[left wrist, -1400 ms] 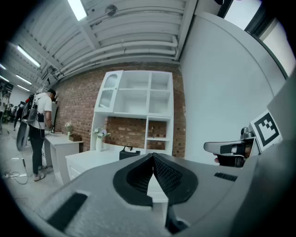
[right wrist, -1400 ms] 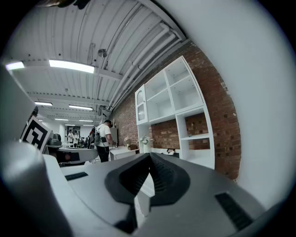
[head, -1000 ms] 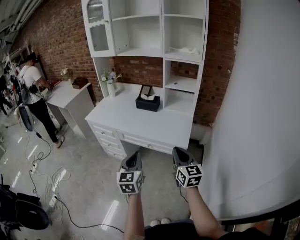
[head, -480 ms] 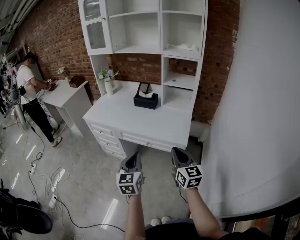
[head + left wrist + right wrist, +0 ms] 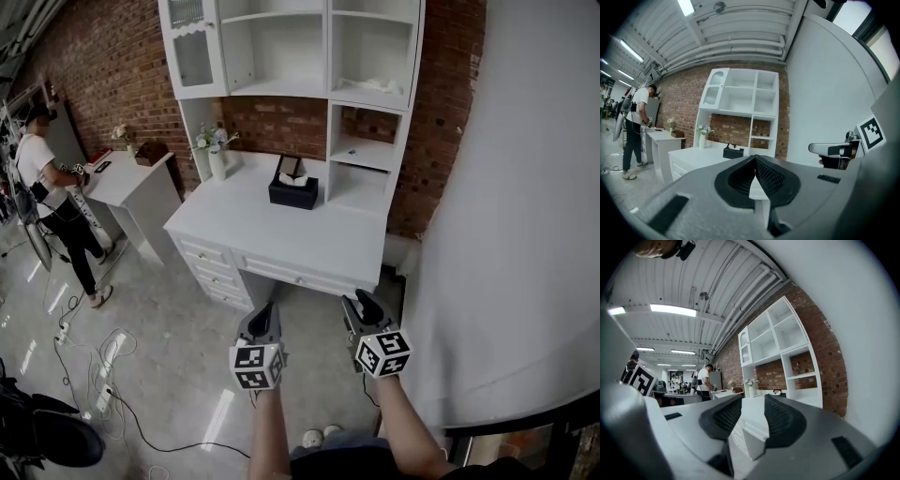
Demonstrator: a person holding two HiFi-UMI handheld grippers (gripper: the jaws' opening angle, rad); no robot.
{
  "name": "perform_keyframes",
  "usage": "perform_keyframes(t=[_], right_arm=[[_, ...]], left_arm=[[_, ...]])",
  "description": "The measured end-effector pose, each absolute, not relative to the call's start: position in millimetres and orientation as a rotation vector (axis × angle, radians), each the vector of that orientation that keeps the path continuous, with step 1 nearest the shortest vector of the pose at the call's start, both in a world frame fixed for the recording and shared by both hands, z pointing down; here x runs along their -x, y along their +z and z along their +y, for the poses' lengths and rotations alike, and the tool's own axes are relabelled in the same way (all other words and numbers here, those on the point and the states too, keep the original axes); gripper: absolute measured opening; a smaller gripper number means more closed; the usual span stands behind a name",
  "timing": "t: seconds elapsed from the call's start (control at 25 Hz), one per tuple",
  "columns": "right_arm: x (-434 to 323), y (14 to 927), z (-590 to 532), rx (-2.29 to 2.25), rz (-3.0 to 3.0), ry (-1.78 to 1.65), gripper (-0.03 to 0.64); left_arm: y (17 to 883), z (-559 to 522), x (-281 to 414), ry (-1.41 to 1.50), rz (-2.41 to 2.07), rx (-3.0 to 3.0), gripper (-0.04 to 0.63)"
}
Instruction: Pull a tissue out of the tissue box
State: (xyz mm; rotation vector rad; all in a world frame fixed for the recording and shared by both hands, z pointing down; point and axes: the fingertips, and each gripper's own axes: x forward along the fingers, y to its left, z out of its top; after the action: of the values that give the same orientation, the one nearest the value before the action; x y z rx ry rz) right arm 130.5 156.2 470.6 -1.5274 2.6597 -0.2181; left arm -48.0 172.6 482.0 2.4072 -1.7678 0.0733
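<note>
The dark tissue box (image 5: pixel 293 192) stands at the back of the white desk (image 5: pixel 281 239), a white tissue sticking out of its top. It is small and far off in the left gripper view (image 5: pixel 733 151) and in the right gripper view (image 5: pixel 778 392). Both grippers hang over the floor, well short of the desk's front edge. My left gripper (image 5: pixel 265 311) is shut, its jaws meeting at the tip (image 5: pixel 754 158) with nothing in them. My right gripper (image 5: pixel 362 302) has its jaws opening; the gap (image 5: pixel 752 401) holds nothing.
A white hutch (image 5: pixel 309 56) with shelves rises behind the desk. A vase with flowers (image 5: pixel 217 155) stands at the desk's back left. A small side table (image 5: pixel 127 178) and a person (image 5: pixel 42 178) are at the left. Cables (image 5: pixel 103 366) lie on the floor. A white wall (image 5: pixel 525 206) fills the right.
My right gripper's jaws have parted. The person at the left has stepped further left. Both grippers stay low in front of the desk.
</note>
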Motion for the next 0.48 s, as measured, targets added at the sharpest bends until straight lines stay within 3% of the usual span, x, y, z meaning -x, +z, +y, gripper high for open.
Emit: perform_keyframes(t=[0.48], right_arm=[[-119, 466, 168, 1.529, 2.635, -0.208, 0.178]], left_arm=[[473, 178, 71, 0.047, -1.774, -2.431, 0.008]])
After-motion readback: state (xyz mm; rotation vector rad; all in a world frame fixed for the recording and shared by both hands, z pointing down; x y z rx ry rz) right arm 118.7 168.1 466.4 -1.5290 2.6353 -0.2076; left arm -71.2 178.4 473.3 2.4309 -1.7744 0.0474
